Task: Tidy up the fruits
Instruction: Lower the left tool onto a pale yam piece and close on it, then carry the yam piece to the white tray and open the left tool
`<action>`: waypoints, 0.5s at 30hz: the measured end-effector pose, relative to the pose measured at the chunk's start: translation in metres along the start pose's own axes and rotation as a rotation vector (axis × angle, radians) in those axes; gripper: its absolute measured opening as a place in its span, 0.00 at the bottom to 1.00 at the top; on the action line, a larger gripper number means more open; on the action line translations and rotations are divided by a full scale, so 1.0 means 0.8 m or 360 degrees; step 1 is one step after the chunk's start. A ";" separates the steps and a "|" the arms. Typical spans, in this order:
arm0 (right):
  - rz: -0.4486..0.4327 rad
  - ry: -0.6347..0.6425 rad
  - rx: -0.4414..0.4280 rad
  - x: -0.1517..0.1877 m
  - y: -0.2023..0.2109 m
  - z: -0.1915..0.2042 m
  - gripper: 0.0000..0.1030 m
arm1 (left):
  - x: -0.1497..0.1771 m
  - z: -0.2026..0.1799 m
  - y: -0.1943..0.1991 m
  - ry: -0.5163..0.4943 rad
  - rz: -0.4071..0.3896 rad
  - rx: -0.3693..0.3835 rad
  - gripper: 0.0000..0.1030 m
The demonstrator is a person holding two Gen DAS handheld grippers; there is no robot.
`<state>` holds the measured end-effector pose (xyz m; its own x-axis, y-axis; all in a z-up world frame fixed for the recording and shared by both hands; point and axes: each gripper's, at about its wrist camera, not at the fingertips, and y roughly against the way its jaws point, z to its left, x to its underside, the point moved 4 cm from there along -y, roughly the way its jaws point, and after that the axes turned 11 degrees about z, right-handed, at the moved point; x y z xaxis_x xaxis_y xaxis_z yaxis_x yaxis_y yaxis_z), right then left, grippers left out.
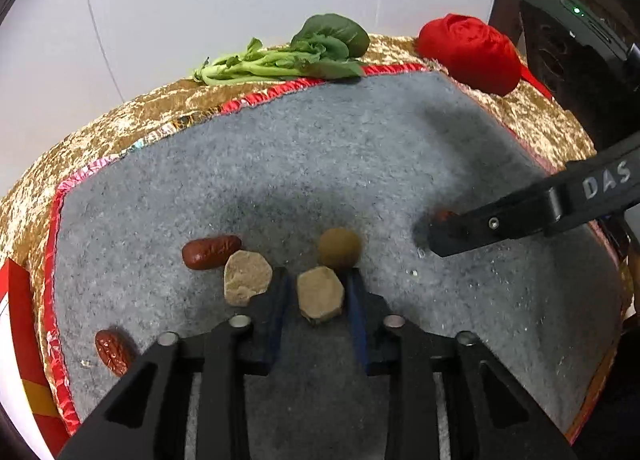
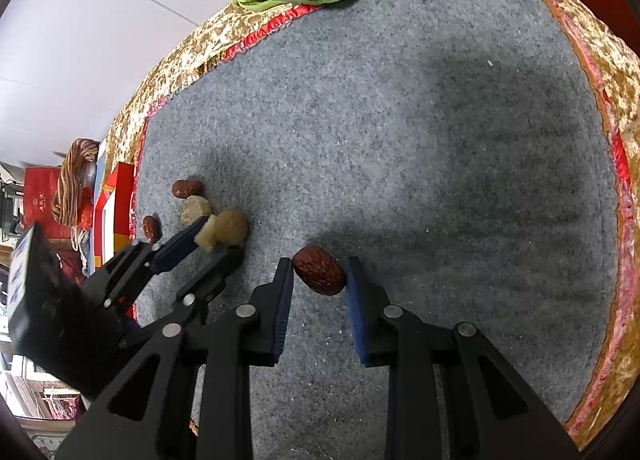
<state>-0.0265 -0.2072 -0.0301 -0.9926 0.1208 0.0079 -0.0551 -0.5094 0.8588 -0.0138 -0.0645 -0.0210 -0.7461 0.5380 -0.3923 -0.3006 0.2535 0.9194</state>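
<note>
- Left gripper: jaws spread to a medium gap around a tan faceted block; the pads flank it, but whether they press on it cannot be told.
- Just ahead of the left fingertips sits a round brown fruit; a second tan block and a smooth red date lie just outside the left finger, apparently gathered as one cluster.
- A wrinkled date rests apart, back beside the left finger's base.
- Right gripper: jaws open, bracketing a lone wrinkled red date, probably to carry it to the cluster.
- All lie on the grey felt mat; leafy greens lie well ahead, at the mat's far edge.
</note>
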 end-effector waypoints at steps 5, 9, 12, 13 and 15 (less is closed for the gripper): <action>-0.0044 0.0006 -0.0080 0.000 0.012 0.006 0.27 | 0.001 0.000 0.007 0.0027 -0.0015 0.0035 0.20; -0.0050 -0.0008 -0.0108 -0.001 0.015 0.007 0.27 | 0.006 0.001 0.030 0.0035 -0.0061 0.0090 0.20; -0.0086 -0.0005 -0.0141 -0.003 0.024 0.013 0.27 | 0.014 0.005 0.059 0.0030 -0.0110 0.0061 0.20; -0.0094 0.0001 -0.0154 -0.002 0.026 0.016 0.27 | 0.017 0.007 0.067 0.0038 -0.0124 0.0051 0.20; -0.0106 0.0025 -0.0184 -0.002 0.028 0.028 0.27 | 0.028 0.021 0.088 0.0072 -0.0157 0.0021 0.20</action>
<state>-0.0233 -0.1996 0.0004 -0.9879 0.1446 -0.0559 -0.1321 -0.5958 0.7922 -0.0420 -0.0212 0.0344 -0.7395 0.4731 -0.4789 -0.3662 0.3142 0.8759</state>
